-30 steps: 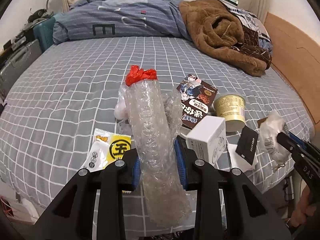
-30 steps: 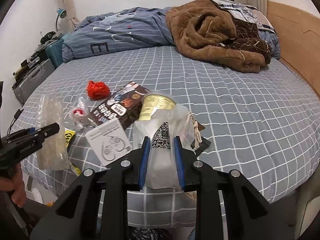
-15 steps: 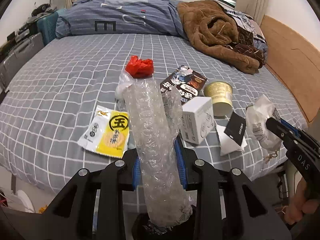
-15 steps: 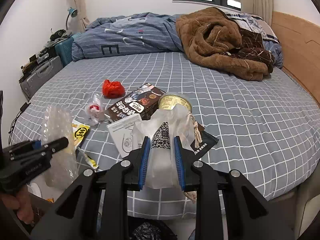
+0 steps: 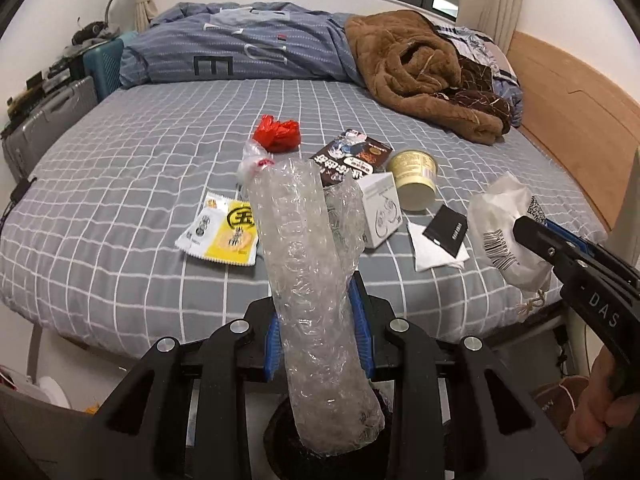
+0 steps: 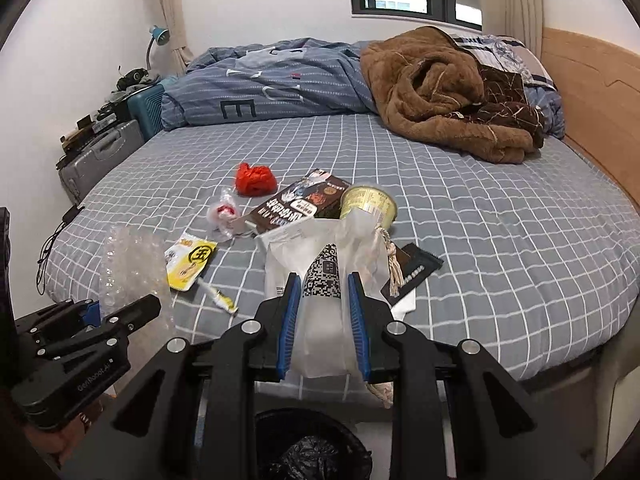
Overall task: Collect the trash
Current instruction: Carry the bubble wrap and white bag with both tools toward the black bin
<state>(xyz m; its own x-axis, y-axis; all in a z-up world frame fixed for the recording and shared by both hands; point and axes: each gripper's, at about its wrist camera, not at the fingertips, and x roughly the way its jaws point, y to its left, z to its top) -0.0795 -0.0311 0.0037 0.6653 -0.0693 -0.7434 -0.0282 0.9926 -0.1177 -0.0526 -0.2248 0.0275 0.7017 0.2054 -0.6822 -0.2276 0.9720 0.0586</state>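
- Trash in the left wrist view: the left gripper (image 5: 316,336) is clamped on a tall roll of bubble wrap (image 5: 308,264), whose lower end hangs over the dark mouth of the bin (image 5: 280,440) below the bed's (image 5: 120,184) edge.
- Off to the side there, the right gripper (image 5: 532,236) grips a white paper bag (image 5: 500,224) clear of the mattress.
- Left on the checked sheet: yellow wrapper (image 5: 224,230), red bag (image 5: 278,132), white box (image 5: 380,208), paper cup (image 5: 414,178).
- Right wrist view: the right gripper (image 6: 323,320) pinches the white paper bag (image 6: 320,280) between its blue pads, with the bin (image 6: 312,444) directly below and lined in black.
- To do this well, I would centre each piece over the opening, lower it inside the rim, then release; the roll is long and springy and may tip out if dropped high.
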